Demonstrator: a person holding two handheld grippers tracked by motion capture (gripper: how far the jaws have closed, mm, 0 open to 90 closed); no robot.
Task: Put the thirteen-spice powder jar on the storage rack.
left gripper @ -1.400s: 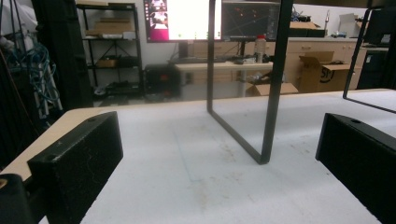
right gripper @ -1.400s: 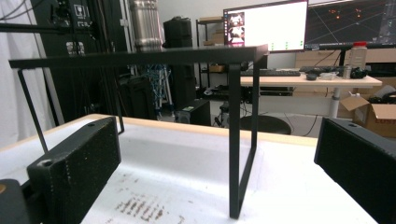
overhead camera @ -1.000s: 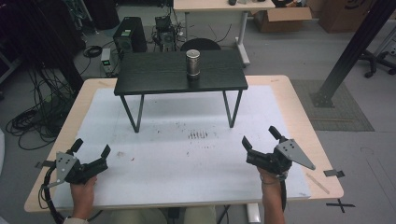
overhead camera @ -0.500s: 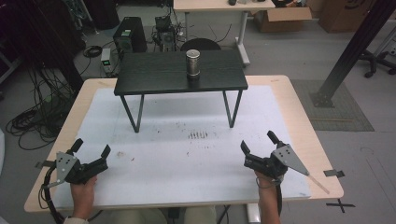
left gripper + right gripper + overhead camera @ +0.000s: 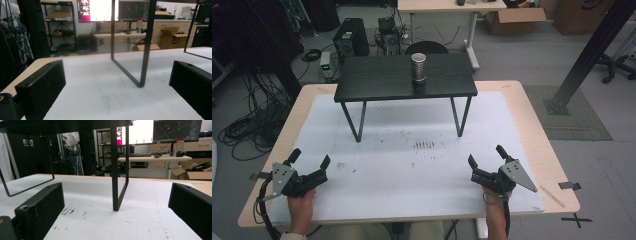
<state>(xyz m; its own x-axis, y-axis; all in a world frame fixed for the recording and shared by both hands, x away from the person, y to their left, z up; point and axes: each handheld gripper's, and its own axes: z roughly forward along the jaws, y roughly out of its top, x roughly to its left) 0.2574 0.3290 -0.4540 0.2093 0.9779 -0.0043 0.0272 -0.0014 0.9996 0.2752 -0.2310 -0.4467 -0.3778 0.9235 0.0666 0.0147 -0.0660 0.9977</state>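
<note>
I hold my left gripper [image 5: 309, 159] low over the near left of the white table [image 5: 412, 170], jaws spread wide with nothing between them. My right gripper [image 5: 486, 159] sits near right, released too. Far from both, a metal cup [image 5: 418, 67] stands upright on the small black table [image 5: 377, 80].

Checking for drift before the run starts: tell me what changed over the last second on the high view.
The right claw slid slightly toward the person's left and nearer the table's front edge, jaws open and empty throughout. Nothing was taken hold of or let go. The left claw stayed open in place, and the metal cup stayed upright on the small black table.
</note>
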